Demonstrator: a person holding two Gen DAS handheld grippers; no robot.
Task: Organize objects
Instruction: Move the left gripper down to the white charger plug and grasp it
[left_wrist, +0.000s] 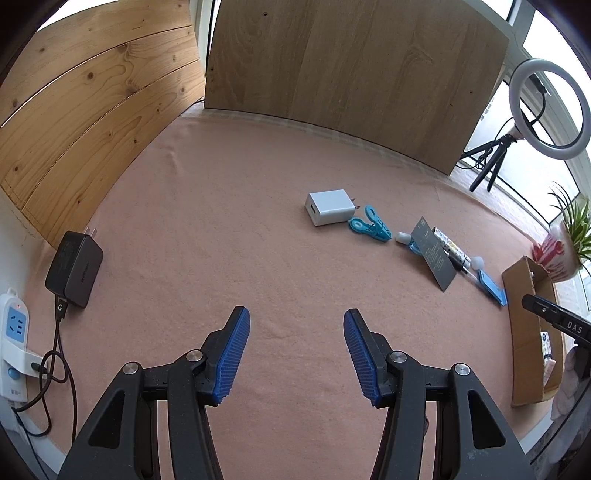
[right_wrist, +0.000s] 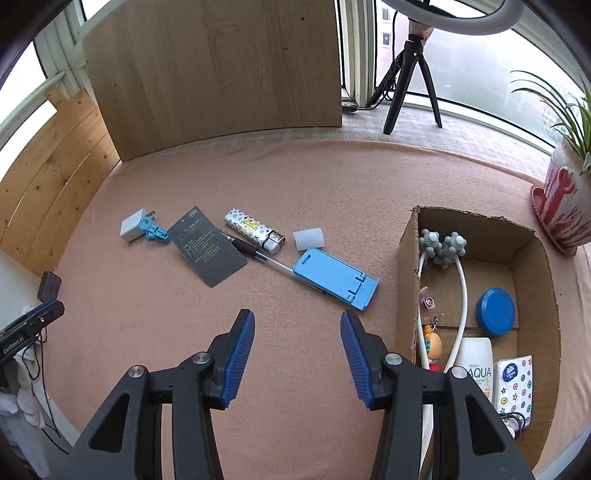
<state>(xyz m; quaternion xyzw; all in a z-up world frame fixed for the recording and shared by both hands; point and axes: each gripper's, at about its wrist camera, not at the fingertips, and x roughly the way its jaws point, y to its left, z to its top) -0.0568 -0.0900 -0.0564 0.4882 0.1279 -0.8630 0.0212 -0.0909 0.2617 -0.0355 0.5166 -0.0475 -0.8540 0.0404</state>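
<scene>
On the right side of the pink felt-covered table (right_wrist: 295, 177) stands an open brown cardboard box (right_wrist: 406, 266). Inside it lie a white two-armed massager with grey knobbed balls (right_wrist: 443, 245), a round blue lidded tin (right_wrist: 495, 311), a white bottle lettered AQUA (right_wrist: 476, 363), a white tissue pack printed with coloured dots (right_wrist: 515, 384), and, along the left wall, a pink badge clip (right_wrist: 428, 304) above a small orange cartoon keychain figure (right_wrist: 432, 345).

Left of the box, loose things lie in a slanting row on the felt. A light blue plastic phone stand (right_wrist: 334, 277) lies flat, nearest the box. A clear ballpoint pen with a black grip (right_wrist: 255, 254) runs under the stand's left end. Just beyond are a small white translucent cap (right_wrist: 308, 238) and a white lighter with a patterned wrap (right_wrist: 253, 229). A dark grey printed card (right_wrist: 207, 245) partly covers the pen's far end. Farthest left, a turquoise plastic clip (right_wrist: 153, 229) touches a white USB wall charger (right_wrist: 133, 227).

The right gripper (right_wrist: 297, 354) hangs over bare felt near the phone stand, blue ribbed pads spread wide, holding nothing. The left gripper (left_wrist: 295, 354) is likewise spread apart and empty, well short of the charger, over bare felt.

At the left table edge a black power adapter (left_wrist: 75, 271) lies beside a white power strip (left_wrist: 13, 343).
</scene>
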